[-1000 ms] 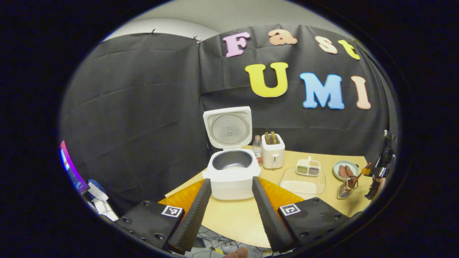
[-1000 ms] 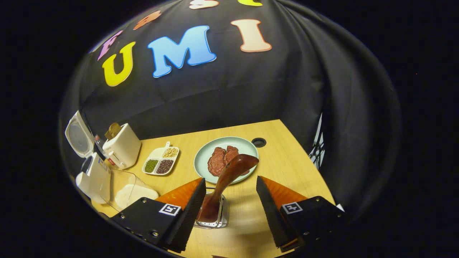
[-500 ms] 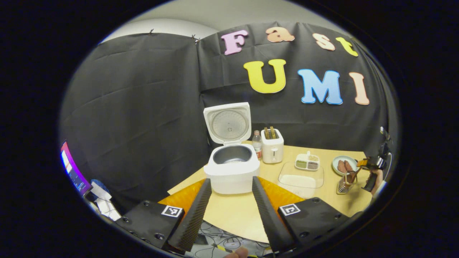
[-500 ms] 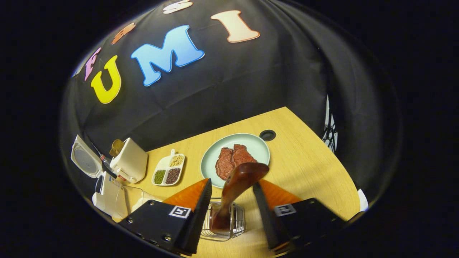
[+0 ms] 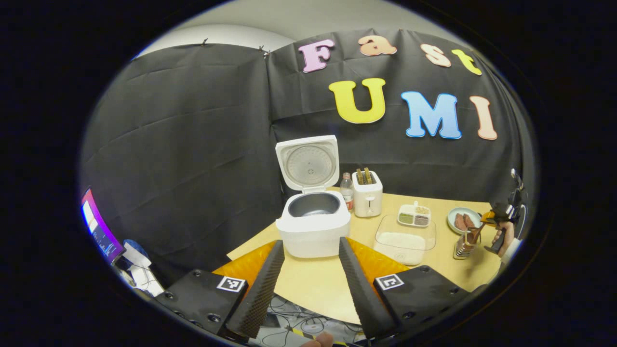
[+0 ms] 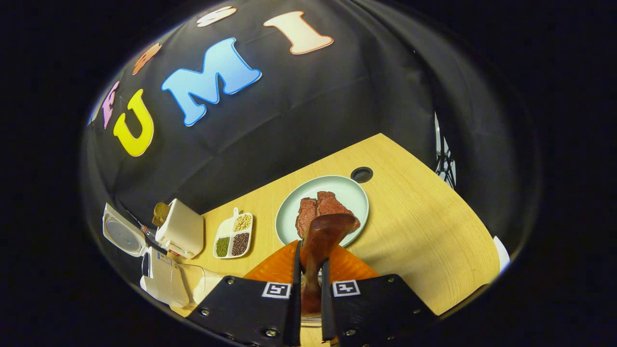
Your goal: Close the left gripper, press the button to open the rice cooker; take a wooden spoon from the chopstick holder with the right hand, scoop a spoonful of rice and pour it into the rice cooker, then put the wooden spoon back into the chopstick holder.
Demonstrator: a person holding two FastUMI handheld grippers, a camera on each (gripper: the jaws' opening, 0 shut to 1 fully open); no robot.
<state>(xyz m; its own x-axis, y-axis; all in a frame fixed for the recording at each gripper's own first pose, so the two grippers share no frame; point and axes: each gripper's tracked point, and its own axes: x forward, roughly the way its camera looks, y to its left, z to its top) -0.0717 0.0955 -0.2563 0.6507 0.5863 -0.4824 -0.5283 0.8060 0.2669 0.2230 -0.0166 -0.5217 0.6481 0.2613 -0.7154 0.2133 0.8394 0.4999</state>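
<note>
Clamping the right gripper (image 6: pixel 309 299) on the wooden spoon (image 6: pixel 322 236) at lower centre, left gripper (image 5: pixel 308 284) spread apart, a crooked lift could topple the chopstick holder (image 5: pixel 463 246).

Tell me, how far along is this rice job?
Done: the rice cooker stands with its lid up. In hand: the right gripper is shut on the wooden spoon, which stands in the chopstick holder. Left: scooping rice from the clear container, pouring it in, returning the spoon. The left gripper is open.
</note>
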